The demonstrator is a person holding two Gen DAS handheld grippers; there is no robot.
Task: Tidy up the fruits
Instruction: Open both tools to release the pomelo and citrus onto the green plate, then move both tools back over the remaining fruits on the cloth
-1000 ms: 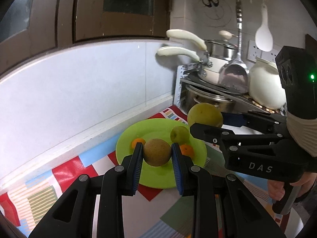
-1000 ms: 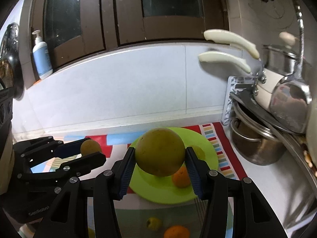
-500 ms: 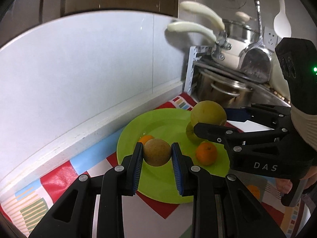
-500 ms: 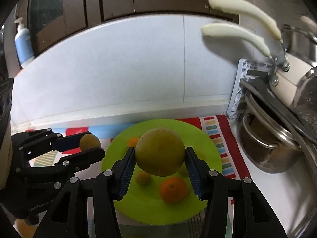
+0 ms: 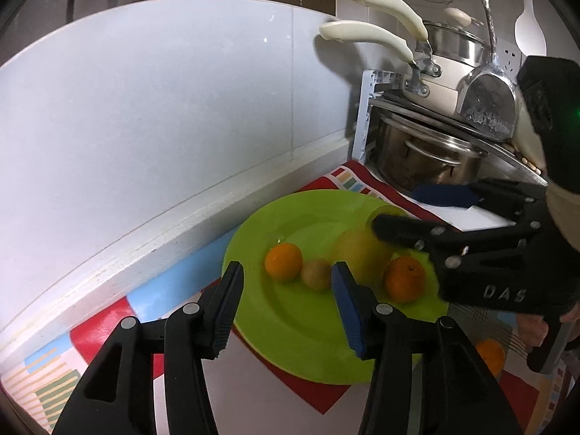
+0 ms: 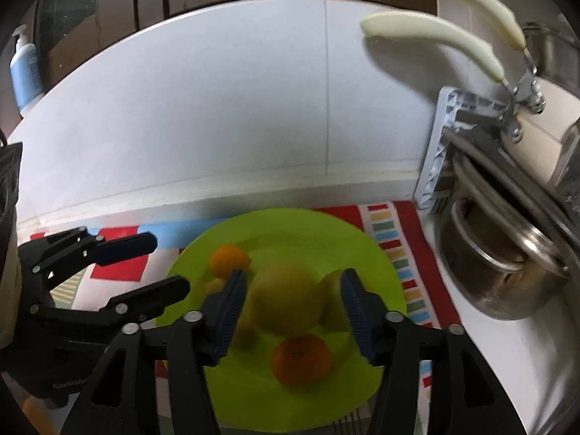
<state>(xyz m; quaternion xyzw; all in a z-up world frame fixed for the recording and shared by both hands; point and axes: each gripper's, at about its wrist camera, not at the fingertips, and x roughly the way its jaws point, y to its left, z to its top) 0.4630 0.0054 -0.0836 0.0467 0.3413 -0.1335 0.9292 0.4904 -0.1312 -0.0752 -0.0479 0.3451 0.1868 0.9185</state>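
A green plate (image 5: pixel 290 322) lies on the patterned cloth by the wall; it also shows in the right wrist view (image 6: pixel 290 232). On it lie two oranges (image 5: pixel 283 261) (image 5: pixel 405 279), a small brown fruit (image 5: pixel 316 274) and a large yellow-green fruit (image 5: pixel 357 248), blurred. My left gripper (image 5: pixel 286 304) is open and empty over the plate's near edge. My right gripper (image 6: pixel 291 311) is open, with the large yellow-green fruit (image 6: pixel 286 301) loose between its jaws on the plate. An orange (image 6: pixel 302 360) lies in front of it.
Stacked steel pots (image 5: pixel 420 152) and pans with cream handles (image 5: pixel 366 32) stand on a rack at the right. A white tiled wall (image 5: pixel 145 108) runs behind the plate. Another orange (image 5: pixel 491 355) lies on the cloth at the right. A soap bottle (image 6: pixel 23 69) stands far left.
Both grippers have opened. The brown fruit left the left gripper and the large yellow-green fruit left the right gripper; both now lie on the plate.
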